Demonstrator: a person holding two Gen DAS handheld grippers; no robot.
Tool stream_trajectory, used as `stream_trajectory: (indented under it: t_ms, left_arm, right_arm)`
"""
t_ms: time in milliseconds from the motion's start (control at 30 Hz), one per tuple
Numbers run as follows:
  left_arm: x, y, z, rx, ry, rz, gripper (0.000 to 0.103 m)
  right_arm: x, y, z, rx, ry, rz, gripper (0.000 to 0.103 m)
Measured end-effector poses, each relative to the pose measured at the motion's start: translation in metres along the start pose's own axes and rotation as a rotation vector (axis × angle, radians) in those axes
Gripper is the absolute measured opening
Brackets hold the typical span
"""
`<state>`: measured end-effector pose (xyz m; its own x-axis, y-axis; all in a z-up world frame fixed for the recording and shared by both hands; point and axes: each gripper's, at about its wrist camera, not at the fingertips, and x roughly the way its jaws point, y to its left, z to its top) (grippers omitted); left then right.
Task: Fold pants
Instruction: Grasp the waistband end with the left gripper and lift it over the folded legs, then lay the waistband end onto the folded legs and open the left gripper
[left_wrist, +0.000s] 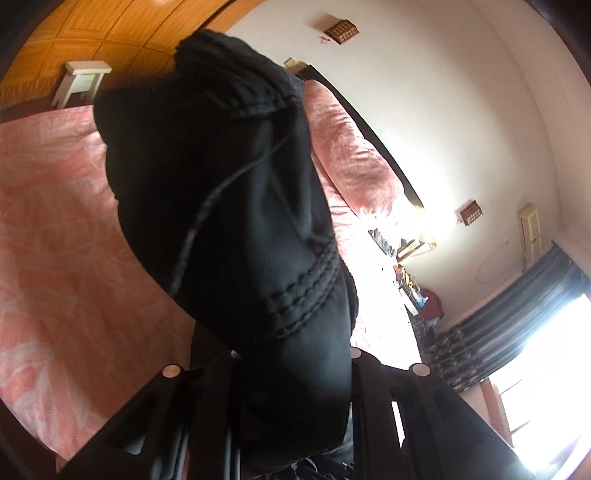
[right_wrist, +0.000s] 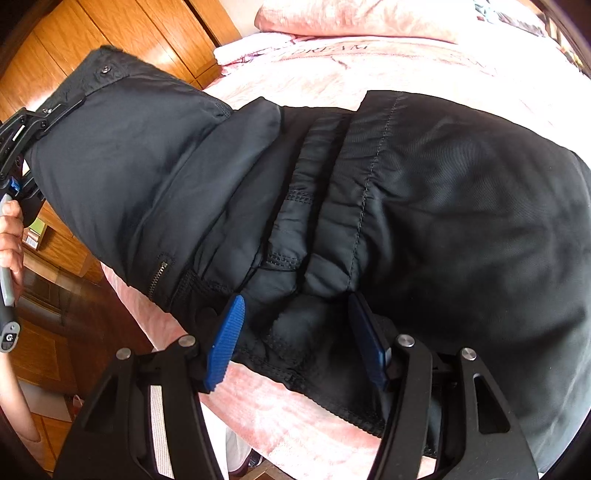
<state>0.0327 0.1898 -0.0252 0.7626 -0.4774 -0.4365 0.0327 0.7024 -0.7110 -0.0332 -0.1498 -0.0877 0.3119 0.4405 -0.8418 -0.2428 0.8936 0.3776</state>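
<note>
Black pants (right_wrist: 424, 206) lay on the pink bed (right_wrist: 295, 402). The left gripper (right_wrist: 26, 122), at nine o'clock, clenched the waistband; the right gripper (right_wrist: 295, 343) gaped around a fold.

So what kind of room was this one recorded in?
Most likely a home bedroom: the black pants lie on a bed with a pink bedspread, pink pillows sit at its head, and wooden wardrobe doors stand alongside.
</note>
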Motion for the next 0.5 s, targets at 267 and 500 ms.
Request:
stream_trajectory:
  t_ms: [267,500]
  left_arm:
    - [0.020,-0.037,-0.018,0.166,0.077,0.058,0.017]
    - [0.041,-0.060,-0.045,0.293,0.176,0.083,0.018]
  right_arm:
    - [-0.034,-0.009,0.001,0.040,-0.048,0.024,0.059]
    - [-0.067,-0.030,-0.002,0.085,-0.100,-0.026,0.059]
